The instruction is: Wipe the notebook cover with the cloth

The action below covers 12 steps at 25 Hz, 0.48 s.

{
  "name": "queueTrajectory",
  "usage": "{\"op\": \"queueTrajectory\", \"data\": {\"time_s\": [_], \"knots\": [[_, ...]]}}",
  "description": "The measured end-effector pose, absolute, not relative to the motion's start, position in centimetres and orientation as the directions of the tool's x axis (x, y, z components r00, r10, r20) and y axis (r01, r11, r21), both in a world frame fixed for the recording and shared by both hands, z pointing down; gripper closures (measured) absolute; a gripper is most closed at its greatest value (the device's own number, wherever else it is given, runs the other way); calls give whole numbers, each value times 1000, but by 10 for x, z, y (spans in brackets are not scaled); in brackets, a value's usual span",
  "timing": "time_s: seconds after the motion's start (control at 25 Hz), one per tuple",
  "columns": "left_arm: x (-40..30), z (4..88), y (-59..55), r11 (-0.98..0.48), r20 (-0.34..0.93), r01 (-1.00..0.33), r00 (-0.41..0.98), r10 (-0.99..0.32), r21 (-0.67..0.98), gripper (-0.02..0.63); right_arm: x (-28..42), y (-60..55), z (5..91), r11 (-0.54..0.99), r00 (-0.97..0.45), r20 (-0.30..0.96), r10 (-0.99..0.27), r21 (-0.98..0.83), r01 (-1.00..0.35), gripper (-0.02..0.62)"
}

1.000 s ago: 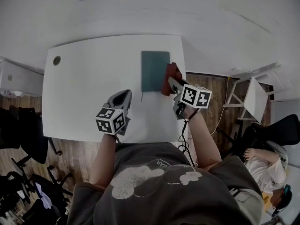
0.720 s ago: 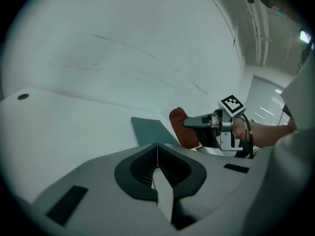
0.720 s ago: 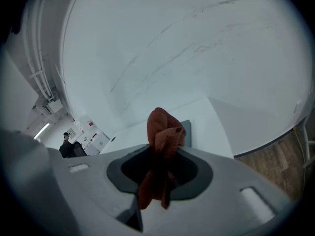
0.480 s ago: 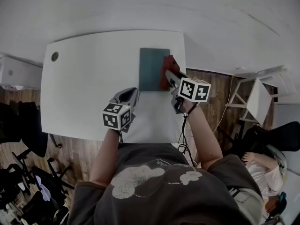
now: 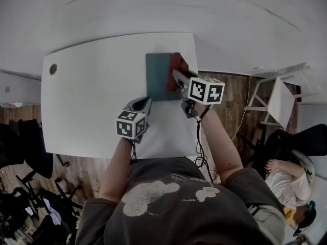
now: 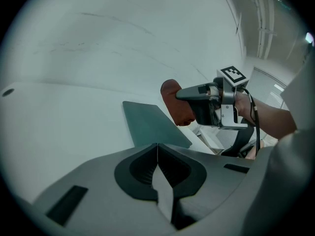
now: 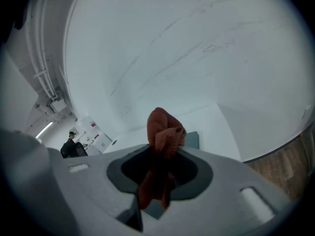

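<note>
The left gripper (image 5: 143,102), jaws shut and empty, has edged toward the 7 o'clock corner of the teal notebook (image 5: 156,78), which lies flat at 1 o'clock on the white table (image 5: 92,86). The right gripper (image 5: 177,76), clamped on the red cloth (image 5: 177,64), has carried it from beside the cover onto its 2 o'clock edge, so wiping is judged to be beginning. Only the left gripper view shows the wad side-on; contact is unconfirmed.

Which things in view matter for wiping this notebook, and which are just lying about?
Job:
- notebook
- cloth, clamped in the right gripper
- table under them

Lying about:
- left gripper, shut and empty
- office chair
- white side table
- cable hole
</note>
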State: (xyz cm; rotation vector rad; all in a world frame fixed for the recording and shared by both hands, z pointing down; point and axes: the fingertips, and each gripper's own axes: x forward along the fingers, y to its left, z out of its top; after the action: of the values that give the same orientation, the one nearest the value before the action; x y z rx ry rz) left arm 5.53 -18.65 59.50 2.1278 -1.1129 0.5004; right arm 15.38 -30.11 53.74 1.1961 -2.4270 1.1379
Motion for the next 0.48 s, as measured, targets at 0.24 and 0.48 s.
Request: {"op": "queueTrajectory", "data": {"time_s": [0.24,0.48], "knots": [[51,605,-190,-419,622,-821,569,-538,388,606,139,-315,541,377,-656,482,-581,-555,-742,489],[54,616,-189,-438,659,-819,564,-498,370,607,125,-324,545,392,-672,481,-563,-560,-730,489]]}}
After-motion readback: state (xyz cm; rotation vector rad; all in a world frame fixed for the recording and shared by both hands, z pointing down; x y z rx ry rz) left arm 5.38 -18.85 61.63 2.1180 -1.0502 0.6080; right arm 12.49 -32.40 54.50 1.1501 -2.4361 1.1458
